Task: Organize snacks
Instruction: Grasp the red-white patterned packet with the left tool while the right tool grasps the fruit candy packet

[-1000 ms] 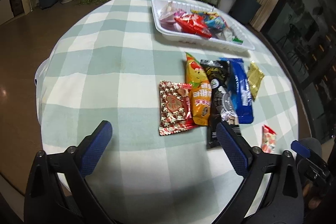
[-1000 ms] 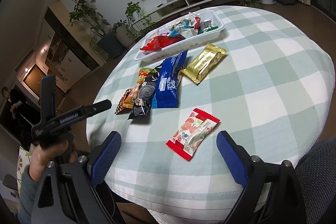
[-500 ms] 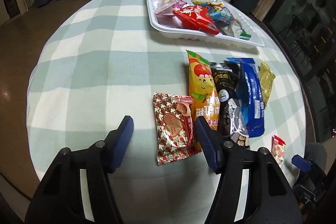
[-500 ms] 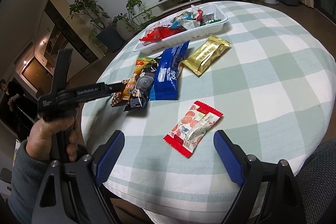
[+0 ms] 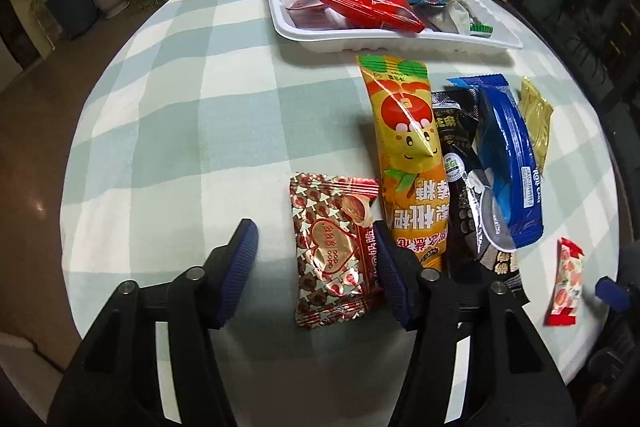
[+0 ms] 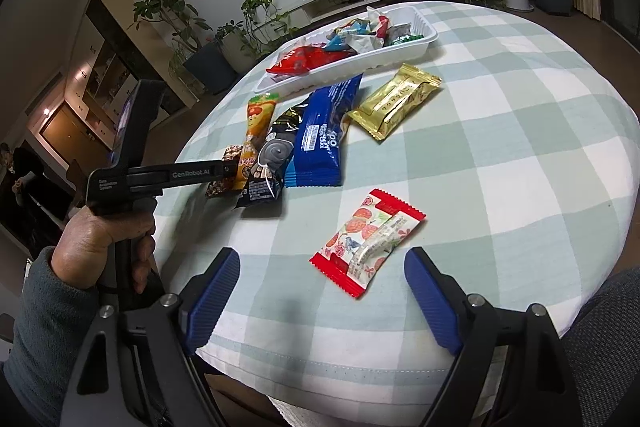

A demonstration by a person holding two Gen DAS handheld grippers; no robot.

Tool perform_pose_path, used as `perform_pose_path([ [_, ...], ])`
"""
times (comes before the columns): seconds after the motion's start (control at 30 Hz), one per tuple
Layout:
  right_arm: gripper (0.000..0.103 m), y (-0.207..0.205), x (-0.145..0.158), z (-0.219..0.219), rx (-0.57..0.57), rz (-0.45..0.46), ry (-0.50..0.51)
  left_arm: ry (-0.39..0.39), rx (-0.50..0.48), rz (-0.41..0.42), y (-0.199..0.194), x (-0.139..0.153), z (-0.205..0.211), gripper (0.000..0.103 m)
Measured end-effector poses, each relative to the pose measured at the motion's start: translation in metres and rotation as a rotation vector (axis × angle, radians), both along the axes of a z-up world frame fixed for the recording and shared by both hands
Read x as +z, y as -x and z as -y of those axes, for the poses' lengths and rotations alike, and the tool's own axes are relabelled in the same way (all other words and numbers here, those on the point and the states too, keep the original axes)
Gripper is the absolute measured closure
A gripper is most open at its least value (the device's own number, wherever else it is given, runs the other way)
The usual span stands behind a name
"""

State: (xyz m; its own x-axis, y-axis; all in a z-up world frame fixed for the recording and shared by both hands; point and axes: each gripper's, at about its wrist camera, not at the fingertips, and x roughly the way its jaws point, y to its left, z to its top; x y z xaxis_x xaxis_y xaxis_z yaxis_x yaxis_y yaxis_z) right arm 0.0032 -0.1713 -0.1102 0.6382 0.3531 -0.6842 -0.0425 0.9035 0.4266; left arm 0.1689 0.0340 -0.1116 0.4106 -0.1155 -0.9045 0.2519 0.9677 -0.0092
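Note:
A red-and-silver heart-print snack pack (image 5: 334, 253) lies on the checked tablecloth between the blue pads of my left gripper (image 5: 316, 247), which is open and low over it. Beside it lie an orange pack (image 5: 408, 155), a black pack (image 5: 466, 179), a blue pack (image 5: 506, 155) and a gold pack (image 5: 536, 119). The white tray (image 5: 384, 39) at the far side holds several snacks. My right gripper (image 6: 322, 281) is open just short of a red-and-white pack (image 6: 368, 241). The left gripper's body (image 6: 160, 177) also shows in the right wrist view.
The round table's edge (image 6: 360, 371) runs just under the right gripper. The same row of packs shows in the right wrist view, with the tray (image 6: 416, 45) behind. Potted plants (image 6: 208, 63) and a TV bench stand beyond the table.
My left gripper has moved forward and down over the heart-print pack, and its jaws have narrowed around it. My right gripper has edged closer to the red-and-white pack.

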Motion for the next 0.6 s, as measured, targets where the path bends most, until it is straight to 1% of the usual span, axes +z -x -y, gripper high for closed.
perform_pose_path([
  [0.07,0.017,0.000,0.000,0.000,-0.002,0.002,0.001,0.004,-0.008,-0.001,0.001,0.000,0.000,0.064],
  [0.1,0.017,0.000,0.001,0.000,-0.003,0.002,0.001,0.000,-0.012,0.001,0.001,0.001,0.000,0.066],
  [0.13,0.017,0.000,0.001,0.000,-0.004,0.002,0.001,-0.002,-0.019,0.002,0.002,0.001,0.000,0.072],
  [0.3,0.019,0.000,0.001,0.001,-0.006,0.002,0.004,-0.002,-0.029,0.015,0.006,0.002,-0.002,0.076],
  [0.4,0.019,-0.001,0.000,0.003,-0.022,-0.002,0.011,0.011,-0.028,0.024,0.013,0.003,-0.005,0.079],
  [0.5,0.024,-0.004,-0.003,0.007,-0.043,-0.022,0.027,0.043,-0.016,0.034,0.021,0.005,-0.012,0.080],
  [0.6,0.026,-0.009,-0.008,0.008,-0.055,-0.063,0.034,0.100,0.003,0.040,0.030,0.008,-0.022,0.081],
])
